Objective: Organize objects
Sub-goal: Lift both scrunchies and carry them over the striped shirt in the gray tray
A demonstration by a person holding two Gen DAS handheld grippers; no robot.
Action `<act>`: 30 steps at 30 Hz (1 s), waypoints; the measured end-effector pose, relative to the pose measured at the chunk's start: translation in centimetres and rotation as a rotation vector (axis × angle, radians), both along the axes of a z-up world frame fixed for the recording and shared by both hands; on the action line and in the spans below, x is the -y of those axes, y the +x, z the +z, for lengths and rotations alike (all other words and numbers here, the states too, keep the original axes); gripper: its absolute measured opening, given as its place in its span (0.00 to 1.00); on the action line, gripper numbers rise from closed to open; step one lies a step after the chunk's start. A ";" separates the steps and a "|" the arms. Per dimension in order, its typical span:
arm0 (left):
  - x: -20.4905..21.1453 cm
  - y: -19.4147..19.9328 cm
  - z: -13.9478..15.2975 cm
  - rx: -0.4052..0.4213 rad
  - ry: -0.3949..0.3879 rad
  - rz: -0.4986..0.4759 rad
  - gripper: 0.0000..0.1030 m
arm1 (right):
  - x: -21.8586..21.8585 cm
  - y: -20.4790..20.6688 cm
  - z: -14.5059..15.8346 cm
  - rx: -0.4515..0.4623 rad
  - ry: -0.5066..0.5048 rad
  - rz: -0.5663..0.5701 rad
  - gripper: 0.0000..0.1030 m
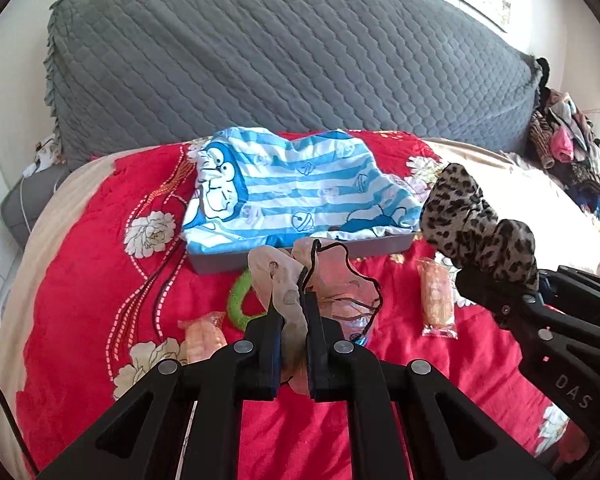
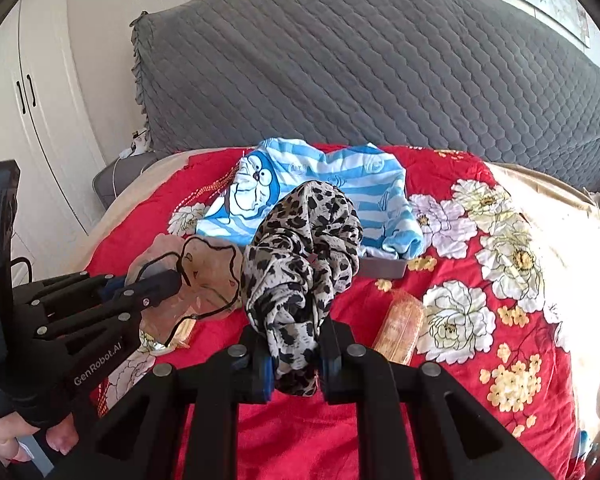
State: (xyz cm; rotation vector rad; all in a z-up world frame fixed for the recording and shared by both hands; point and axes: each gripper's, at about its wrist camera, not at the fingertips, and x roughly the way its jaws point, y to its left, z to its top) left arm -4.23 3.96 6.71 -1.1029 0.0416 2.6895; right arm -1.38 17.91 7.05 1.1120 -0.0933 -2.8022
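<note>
My left gripper is shut on a sheer beige scrunchie with black trim and holds it above the red floral quilt; it also shows in the right wrist view. My right gripper is shut on a leopard-print scrunchie, seen from the left wrist view at the right. A grey tray lies ahead on the quilt, covered by a blue-and-white striped cartoon cloth. A green hair ring lies before the tray.
Two wrapped orange snack packs lie on the quilt. A grey quilted headboard stands behind. A heap of clothes sits at the far right. White wardrobe doors stand at the left.
</note>
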 end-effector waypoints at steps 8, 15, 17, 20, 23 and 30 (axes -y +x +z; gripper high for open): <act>0.1 -1.0 0.1 -0.005 -0.006 0.036 0.09 | 0.1 -1.3 0.7 -0.028 -0.013 -0.004 0.16; 0.4 -2.6 0.4 -0.020 0.005 0.048 0.09 | -0.3 -2.7 0.9 -0.043 -0.024 -0.022 0.16; 0.3 -2.9 0.5 -0.026 0.012 0.044 0.09 | -0.5 -3.2 0.8 -0.041 -0.029 -0.023 0.16; 0.1 -3.3 0.5 -0.038 0.002 0.041 0.09 | -0.5 -3.7 0.8 -0.044 -0.030 -0.023 0.16; 0.1 -3.9 0.4 -0.039 0.001 0.046 0.09 | -0.4 -4.3 0.8 -0.046 -0.026 -0.019 0.16; 0.3 -5.6 0.1 -0.040 0.003 0.065 0.09 | -0.4 -5.5 0.8 -0.058 -0.039 -0.010 0.16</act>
